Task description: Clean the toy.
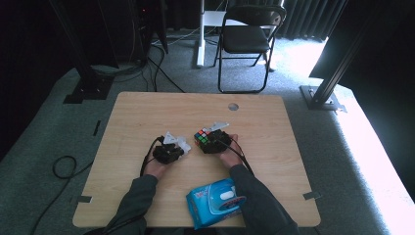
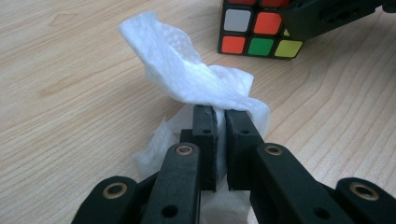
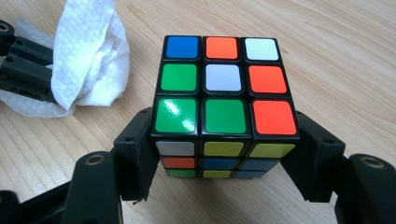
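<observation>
- The left claw (image 2: 220,122) is pressed together on a crumpled white paper wipe (image 2: 187,74), and the wipe sticks out past the tips, so it looks ready for rubbing.
- The right claw (image 3: 224,154) pinches a small puzzle cube with coloured square stickers (image 3: 222,88) by two sides.
- Its jaws stand wide because the cube is wide.
- I think the cube is gripped by its sides so the top with the green, orange, white and blue squares stays bare for the wipe.
- In the high view, the cube (image 1: 202,136) is near the middle of the light wooden table (image 1: 142,112), and the wipe (image 1: 181,143) is just beside it, at about 8 o'clock from it.
- The wipe and the cube are near each other but do not touch.
- A blue soft pack of wipes (image 1: 215,201) lies at 6 o'clock from the cube, by the near edge of the table.
- It is close to the person, maybe so a new wipe is easy to take.
- The job looks like cleaning the cube, and the rubbing has not started yet.
- The next move should bring the wipe to the cube's top while the right claw keeps the cube from sliding.
</observation>
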Available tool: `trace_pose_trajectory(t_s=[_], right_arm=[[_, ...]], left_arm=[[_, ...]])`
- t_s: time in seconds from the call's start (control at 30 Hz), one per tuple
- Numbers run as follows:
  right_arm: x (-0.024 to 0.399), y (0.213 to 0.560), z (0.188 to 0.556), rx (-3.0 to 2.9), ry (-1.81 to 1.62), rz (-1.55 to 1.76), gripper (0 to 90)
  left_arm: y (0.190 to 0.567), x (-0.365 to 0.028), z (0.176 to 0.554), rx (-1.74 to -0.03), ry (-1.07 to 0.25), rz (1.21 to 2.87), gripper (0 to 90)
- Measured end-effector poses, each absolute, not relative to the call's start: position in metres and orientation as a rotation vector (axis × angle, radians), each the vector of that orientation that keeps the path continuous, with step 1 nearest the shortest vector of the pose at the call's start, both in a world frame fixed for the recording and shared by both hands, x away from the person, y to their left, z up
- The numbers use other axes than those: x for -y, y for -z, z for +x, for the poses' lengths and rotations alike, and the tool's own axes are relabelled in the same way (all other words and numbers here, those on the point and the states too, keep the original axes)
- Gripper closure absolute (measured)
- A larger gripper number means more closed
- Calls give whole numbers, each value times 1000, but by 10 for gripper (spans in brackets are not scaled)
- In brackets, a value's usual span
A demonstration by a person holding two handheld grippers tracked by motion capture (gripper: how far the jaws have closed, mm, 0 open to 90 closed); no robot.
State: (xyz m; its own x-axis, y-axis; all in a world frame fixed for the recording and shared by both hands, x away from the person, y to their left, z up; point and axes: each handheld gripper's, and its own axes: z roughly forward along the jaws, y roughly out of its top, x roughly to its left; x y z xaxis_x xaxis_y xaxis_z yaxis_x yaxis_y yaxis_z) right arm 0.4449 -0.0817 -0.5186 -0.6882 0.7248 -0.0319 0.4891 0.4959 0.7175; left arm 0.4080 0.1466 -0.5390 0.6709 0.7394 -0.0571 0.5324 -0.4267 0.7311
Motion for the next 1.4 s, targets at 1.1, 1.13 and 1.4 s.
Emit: trace_pose_trajectory(t_s=[1.1,1.13,1.4], right_arm=[[97,502,438,-2270,-1258,976,337],[99,501,440,-2254,-1253,1002,401],[97,502,446,-2249,-1189,1031,528]], left_arm=[[539,-147,408,-975,-344,2135,839],[539,-147,408,-976,-342,2137,839],[539,-147,408,-975,-343,2137,838]])
